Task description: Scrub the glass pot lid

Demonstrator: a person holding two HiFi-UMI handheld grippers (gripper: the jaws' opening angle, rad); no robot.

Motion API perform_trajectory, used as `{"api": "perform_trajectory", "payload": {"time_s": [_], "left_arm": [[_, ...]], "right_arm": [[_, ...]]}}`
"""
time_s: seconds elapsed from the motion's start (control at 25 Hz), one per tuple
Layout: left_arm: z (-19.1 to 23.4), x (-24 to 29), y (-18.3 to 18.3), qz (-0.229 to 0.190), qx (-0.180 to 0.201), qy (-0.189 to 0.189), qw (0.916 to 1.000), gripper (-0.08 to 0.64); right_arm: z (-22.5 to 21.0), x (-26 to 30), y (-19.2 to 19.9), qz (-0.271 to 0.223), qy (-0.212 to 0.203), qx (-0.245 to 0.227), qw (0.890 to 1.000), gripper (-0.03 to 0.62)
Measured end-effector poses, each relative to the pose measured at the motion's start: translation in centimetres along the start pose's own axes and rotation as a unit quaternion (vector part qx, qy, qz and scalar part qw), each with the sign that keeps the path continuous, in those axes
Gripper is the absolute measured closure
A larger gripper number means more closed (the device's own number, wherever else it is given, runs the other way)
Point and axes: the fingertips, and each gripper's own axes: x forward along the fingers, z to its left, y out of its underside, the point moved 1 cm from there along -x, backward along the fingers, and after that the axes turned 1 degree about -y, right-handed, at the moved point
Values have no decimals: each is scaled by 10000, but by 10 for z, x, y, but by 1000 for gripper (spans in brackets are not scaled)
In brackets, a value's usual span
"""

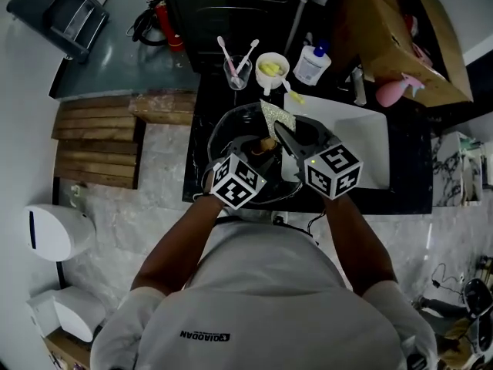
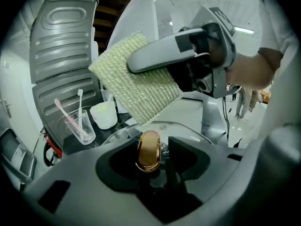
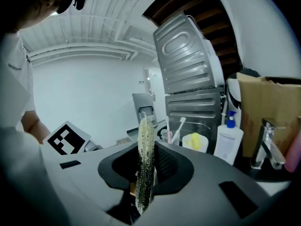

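Green-yellow scouring pad (image 3: 145, 164) is clamped in R gripper (image 3: 146, 160), at 12 o'clock over clear glass pot lid (image 2: 123, 132) on black counter (image 1: 408, 177). Lid's gold knob (image 2: 148, 153) is straddled, ungripped, by open L gripper (image 2: 156, 148). Scrubbing judged unstarted.

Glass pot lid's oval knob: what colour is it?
Shiny gold oval knob, best seen in the left gripper view.

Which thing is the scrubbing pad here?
Find the black counter with the glass pot lid. Over the lid, the right gripper pinches the scrubbing pad: a thin, glittery yellow-green square, unlike the cup and bottle behind.
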Motion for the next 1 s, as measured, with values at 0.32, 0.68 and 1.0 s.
{"api": "perform_trajectory", "payload": {"time_s": [0.32, 0.68, 1.0], "left_arm": [[9, -1, 2, -289, 110, -189, 9993, 400], [10, -3, 4, -350, -205, -38, 9992, 401], [12, -3, 4, -365, -386, 17, 9986, 399]], "right_arm": [[41, 97, 32, 1415, -1024, -3286, 9282, 505], [29, 145, 80, 2428, -1922, -4633, 8304, 505], [25, 138, 104, 2909, -2685, -4152, 8191, 509]]}}
